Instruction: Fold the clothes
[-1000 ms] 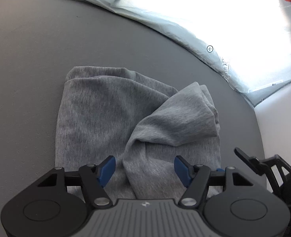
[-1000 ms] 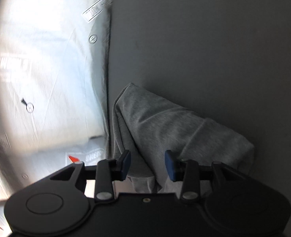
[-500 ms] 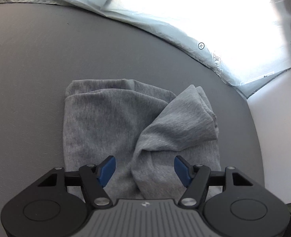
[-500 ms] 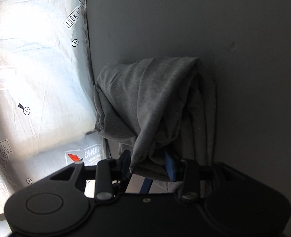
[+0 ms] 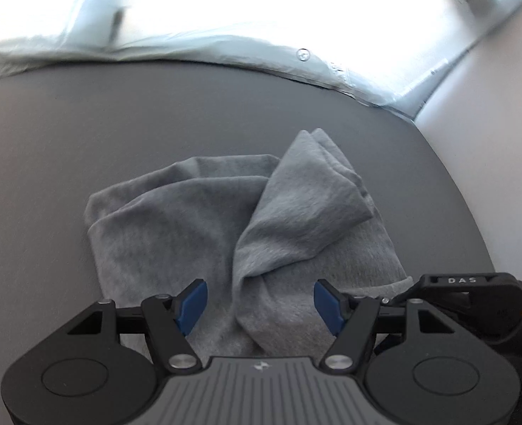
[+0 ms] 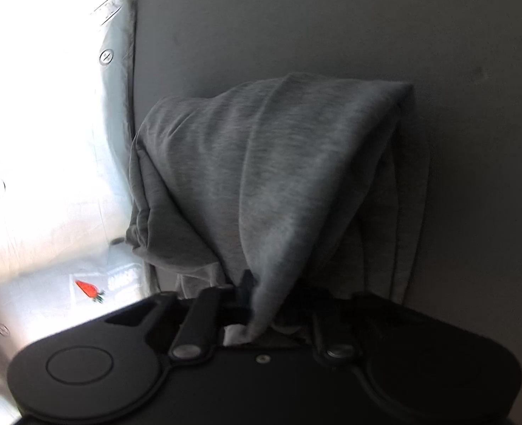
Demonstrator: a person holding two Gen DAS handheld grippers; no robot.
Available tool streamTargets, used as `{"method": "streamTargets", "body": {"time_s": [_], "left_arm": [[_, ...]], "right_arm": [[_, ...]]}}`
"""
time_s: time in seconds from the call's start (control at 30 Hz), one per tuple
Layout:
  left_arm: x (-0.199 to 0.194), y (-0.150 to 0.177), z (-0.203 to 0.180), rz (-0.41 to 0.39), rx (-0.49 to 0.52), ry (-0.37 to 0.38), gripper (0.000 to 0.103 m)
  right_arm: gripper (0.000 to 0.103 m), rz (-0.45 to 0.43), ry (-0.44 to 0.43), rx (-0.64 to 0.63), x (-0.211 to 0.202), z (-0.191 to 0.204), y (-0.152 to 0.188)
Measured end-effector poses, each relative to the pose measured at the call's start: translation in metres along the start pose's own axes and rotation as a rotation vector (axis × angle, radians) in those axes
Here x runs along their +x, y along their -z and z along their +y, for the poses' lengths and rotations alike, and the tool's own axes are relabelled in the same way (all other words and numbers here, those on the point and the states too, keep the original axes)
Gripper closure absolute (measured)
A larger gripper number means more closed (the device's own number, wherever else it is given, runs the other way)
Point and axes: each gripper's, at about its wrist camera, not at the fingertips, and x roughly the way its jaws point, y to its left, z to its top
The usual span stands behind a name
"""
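Right tongs point(image 6: 261, 304) have just clamped grey garment point(image 6: 278, 177); left tongs point(image 5: 260, 301) gape, untouching.

Right claw point(image 6: 257, 304) just closing, pinching grey garment point(image 6: 278, 177), grey table point(image 6: 296, 28)

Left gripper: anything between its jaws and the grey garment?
Nothing visible. The left gripper hangs open directly over the grey garment on the grey table, its pads clear of cloth. The right gripper has just closed on a fold of it.
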Motion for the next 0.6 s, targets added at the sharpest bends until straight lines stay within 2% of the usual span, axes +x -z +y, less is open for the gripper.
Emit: {"method": "streamTargets", "body": {"time_s": [0.17,0.33,0.43,0.47,0.5,0.6], "left_arm": [[0.018,-0.011,-0.012,0.018,0.07,-0.001,0.036],[0.037,-0.022,-0.021,0.041,0.137,0.042,0.039],[0.047,-0.025,-0.029,0.061,0.193,0.035,0.055],[0.049,-0.026,-0.03,0.067,0.197,0.029,0.066],[0.05,-0.027,-0.029,0.07,0.191,0.027,0.074],[0.044,-0.029,-0.016,0.049,0.089,0.056,0.087]], "right_arm": [[0.095,0.018,-0.056,0.081,-0.006,-0.011,-0.007],[0.095,0.009,-0.095,0.124,-0.012,-0.017,-0.012],[0.095,0.016,-0.102,0.136,-0.011,-0.02,-0.011],[0.095,0.018,-0.103,0.132,-0.011,-0.019,-0.011],[0.095,0.021,-0.103,0.128,-0.011,-0.019,-0.01],[0.095,0.029,-0.103,0.109,-0.011,-0.018,-0.009]]}}
